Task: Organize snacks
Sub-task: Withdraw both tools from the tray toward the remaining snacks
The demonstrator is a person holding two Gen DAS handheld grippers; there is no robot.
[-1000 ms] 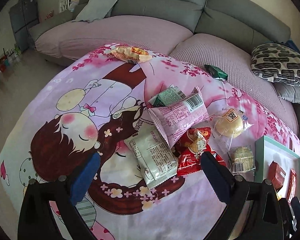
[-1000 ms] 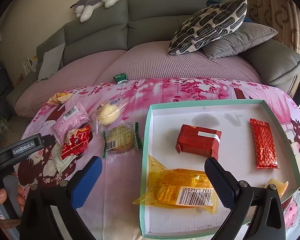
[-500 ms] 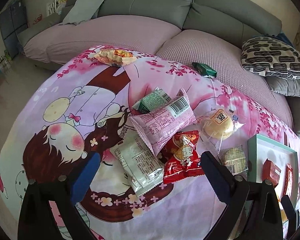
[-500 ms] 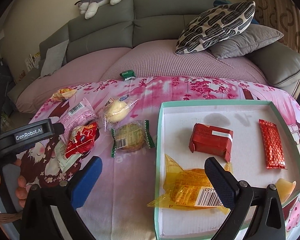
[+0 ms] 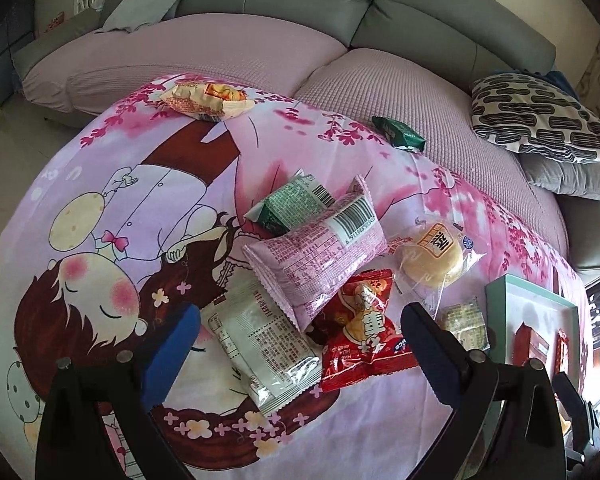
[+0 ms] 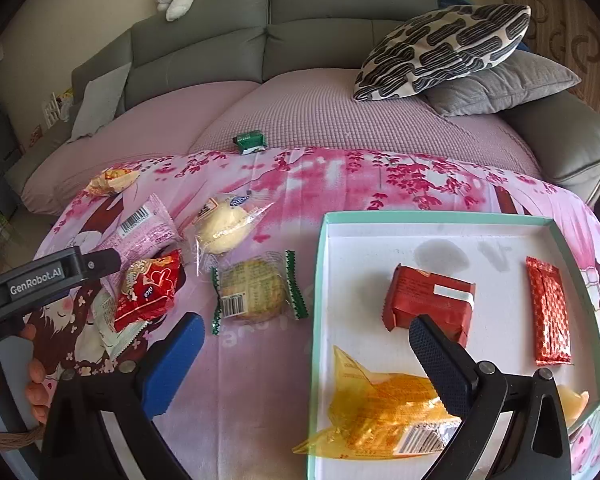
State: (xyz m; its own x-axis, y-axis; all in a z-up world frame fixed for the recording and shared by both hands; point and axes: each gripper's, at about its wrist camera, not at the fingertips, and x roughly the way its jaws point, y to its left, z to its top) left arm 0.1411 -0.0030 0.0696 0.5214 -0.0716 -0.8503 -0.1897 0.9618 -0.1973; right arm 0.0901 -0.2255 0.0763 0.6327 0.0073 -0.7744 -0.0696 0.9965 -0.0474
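Snacks spread over a pink cartoon-print cloth point(image 5: 148, 184) on the table, grey sofa point(image 6: 340, 12) behind. Near centre of the left wrist view, a heap: white crinkle-edged packet point(image 5: 260, 340) nearest, pink barcode-printed pillow pack point(image 5: 320, 248) lying across its far end, green-and-white packet point(image 5: 292, 200) tucked under the pink one's far side, shiny red foil bag point(image 5: 364, 332) touching the pink pack on the right. Just right of the heap, pale round bun in clear wrap point(image 5: 432, 256), and nearer, round biscuit in a clear wrapper with green ends point(image 6: 256, 292). Far left on the cloth, yellow-orange crinkly bag point(image 5: 204, 98), well apart from the rest. Small dark green packet point(image 6: 251, 142) at the cloth's far edge, partly on the pink sofa cover. Right side: shallow white tray with a mint-green rim point(image 6: 440, 216), already holding a red foil block with a white label point(image 6: 428, 300), a slim red patterned bar point(image 6: 548, 316) at far right, a translucent orange wrapper with a barcode point(image 6: 380, 412) at the near left corner, and a pale yellow piece point(image 6: 572, 400) at the near right rim, half hidden. Left gripper point(image 5: 298, 336) hovering over the heap, jaws spread wide, nothing between them, white packet and red bag framed in the gap. Right gripper point(image 6: 304, 342) also gaping wide and empty, straddling the tray's left rim. Fingers of a hand point(image 6: 32, 384) wrapped on the left gripper's handle at the left edge.
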